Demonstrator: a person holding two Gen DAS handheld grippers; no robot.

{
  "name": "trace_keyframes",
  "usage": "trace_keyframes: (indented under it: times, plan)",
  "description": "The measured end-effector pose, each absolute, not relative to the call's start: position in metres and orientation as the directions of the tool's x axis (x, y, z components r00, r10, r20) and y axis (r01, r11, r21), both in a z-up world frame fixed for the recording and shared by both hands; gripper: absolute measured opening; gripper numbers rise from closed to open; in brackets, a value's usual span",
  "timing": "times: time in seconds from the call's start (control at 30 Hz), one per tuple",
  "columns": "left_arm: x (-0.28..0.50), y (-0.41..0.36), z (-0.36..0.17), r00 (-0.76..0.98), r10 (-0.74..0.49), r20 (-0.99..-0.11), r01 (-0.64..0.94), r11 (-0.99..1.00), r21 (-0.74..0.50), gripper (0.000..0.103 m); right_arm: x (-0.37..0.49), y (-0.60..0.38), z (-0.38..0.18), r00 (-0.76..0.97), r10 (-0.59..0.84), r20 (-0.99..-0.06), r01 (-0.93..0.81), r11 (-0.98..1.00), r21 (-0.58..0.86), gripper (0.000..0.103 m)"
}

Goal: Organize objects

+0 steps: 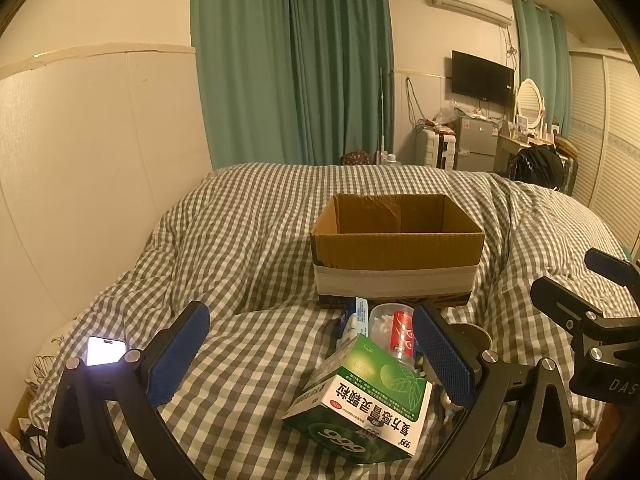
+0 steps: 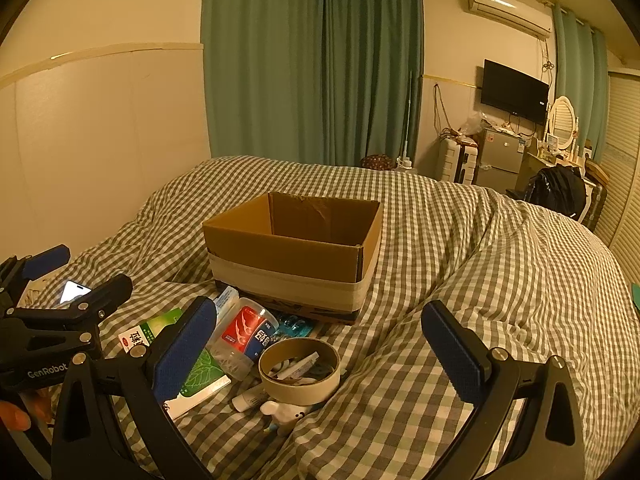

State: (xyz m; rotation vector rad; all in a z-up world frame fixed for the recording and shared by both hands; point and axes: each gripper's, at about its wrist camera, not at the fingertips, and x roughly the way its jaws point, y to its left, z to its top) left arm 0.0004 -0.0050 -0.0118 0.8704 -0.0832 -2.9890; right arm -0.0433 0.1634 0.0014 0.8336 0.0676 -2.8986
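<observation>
An open cardboard box (image 1: 396,248) (image 2: 296,248) with a pale tape band stands on the checked duvet. In front of it lies a small pile: a green medicine box (image 1: 360,400) (image 2: 200,372), a clear jar with a red label (image 1: 394,332) (image 2: 244,336), a tape roll (image 2: 300,368), a white tube (image 2: 248,400) and a blue packet (image 2: 294,326). My left gripper (image 1: 312,356) is open, with the medicine box lying between and below its fingers. My right gripper (image 2: 320,348) is open above the tape roll, holding nothing; its left finger hides part of the medicine box.
A lit phone (image 1: 105,350) (image 2: 74,291) lies on the duvet at the left, near the wall. The checked duvet (image 2: 460,280) stretches wide to the right of the box. Green curtains, a TV and a small fridge stand far behind the bed.
</observation>
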Motion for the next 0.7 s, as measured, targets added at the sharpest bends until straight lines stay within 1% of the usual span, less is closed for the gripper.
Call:
trace_keyframes:
  times: [0.47,0.7]
  plan:
    - [0.0040,-0.0036,-0.0142,-0.842,-0.033,-0.539,0.003,-0.998,0.057,0.103,-0.0424,0.1613,-0.0006,-0.834,-0.125,-0.538,0.149,-0.989,0.000,0.103]
    - [0.0085,-0.0013,-0.0141,-0.840,-0.029,-0.542,-0.004,-0.998,0.061,0.103,-0.0421,0.1637,0.0072,-0.836,-0.139,-0.530,0.162,-0.987,0.003,0.103]
